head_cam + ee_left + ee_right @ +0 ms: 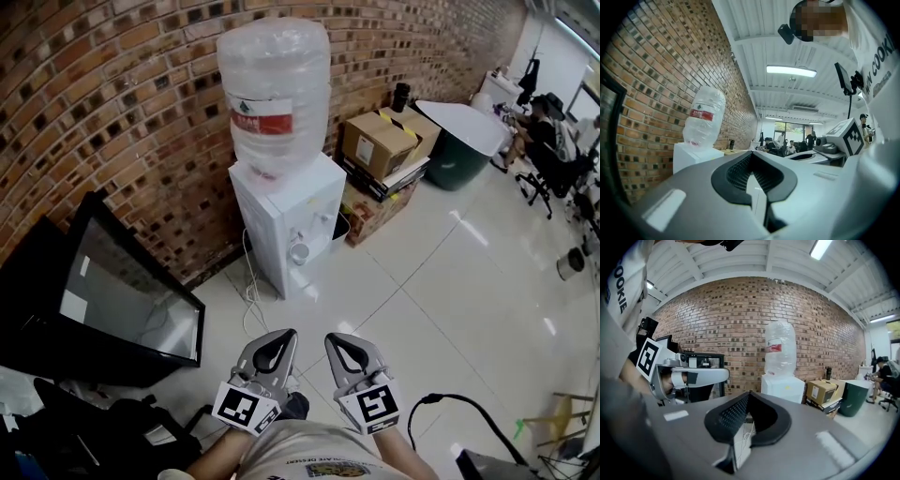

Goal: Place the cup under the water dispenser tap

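Fingers clenched on nothing, both sides: left gripper and right gripper ride side by side. What looks like the cup sits at the water dispenser tap, straight ahead, well apart, neither hand nearer.

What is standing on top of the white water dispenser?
A large clear water bottle with a red label stands on the dispenser. Its mouth cannot be seen, covered by the dispenser's top.

"OOKIE" on person's shirt, red bottle label too small to read
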Available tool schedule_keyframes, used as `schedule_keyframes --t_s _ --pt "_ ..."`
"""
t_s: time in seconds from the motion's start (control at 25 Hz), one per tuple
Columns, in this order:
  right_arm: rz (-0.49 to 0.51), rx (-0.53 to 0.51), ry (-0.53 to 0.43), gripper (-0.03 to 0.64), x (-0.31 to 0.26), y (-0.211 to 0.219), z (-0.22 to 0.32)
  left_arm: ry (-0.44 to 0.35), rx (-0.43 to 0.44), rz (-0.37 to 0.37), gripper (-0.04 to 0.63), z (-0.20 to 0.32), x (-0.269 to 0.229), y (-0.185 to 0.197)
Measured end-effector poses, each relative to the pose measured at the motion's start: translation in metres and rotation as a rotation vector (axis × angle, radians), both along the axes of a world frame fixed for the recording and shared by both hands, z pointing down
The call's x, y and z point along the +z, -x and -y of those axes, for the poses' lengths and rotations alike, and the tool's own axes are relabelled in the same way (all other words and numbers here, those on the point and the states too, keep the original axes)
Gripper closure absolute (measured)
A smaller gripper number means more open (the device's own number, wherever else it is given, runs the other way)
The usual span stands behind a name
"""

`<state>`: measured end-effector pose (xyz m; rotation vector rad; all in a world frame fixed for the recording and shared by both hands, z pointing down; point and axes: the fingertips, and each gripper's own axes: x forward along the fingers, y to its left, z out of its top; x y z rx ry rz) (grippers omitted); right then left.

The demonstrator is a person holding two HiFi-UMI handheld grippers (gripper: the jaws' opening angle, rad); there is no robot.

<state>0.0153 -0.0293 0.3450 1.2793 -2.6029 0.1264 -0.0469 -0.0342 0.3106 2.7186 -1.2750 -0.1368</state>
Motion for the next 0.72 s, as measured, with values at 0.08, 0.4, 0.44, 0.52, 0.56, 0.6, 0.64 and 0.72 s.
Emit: schedule_keyframes --t_s 0.08,0.4,0.44,0.52,0.56,0.6,0.64,0.72 --pt "0.007 0.005 0.001 0.611 0.0 -0.012 -0.019 0.004 0.002 0.002 0.604 -0.02 0.0 -0.012" --pt "0.038 0.01 0.003 0.611 0.007 -0.053 -0.112 0.001 0.021 0.007 0.604 -0.113 0.004 -0.064" --pt "0.041 0.007 0.003 0.611 0.008 -0.056 -0.124 0.0 0.023 0.007 0.604 -0.126 0.004 -0.069" --pt "0.05 -0.001 -0.001 0.611 0.009 -0.061 -0.147 0.002 0.024 0.01 0.604 -0.151 0.005 -0.078" --pt "0.054 -0.005 -0.003 0.611 0.009 -0.063 -0.158 0.004 0.024 0.011 0.604 -0.163 0.004 -0.082" --pt "0.058 -0.008 -0.004 0.611 0.007 -0.064 -0.169 0.004 0.024 0.013 0.604 -0.174 0.003 -0.085" --pt "0.062 -0.012 -0.006 0.611 0.006 -0.064 -0.179 0.002 0.024 0.014 0.604 -0.184 0.002 -0.087" --pt "0.072 -0.022 -0.007 0.611 0.002 -0.064 -0.197 -0.005 0.023 0.017 0.604 -0.201 -0.002 -0.091"
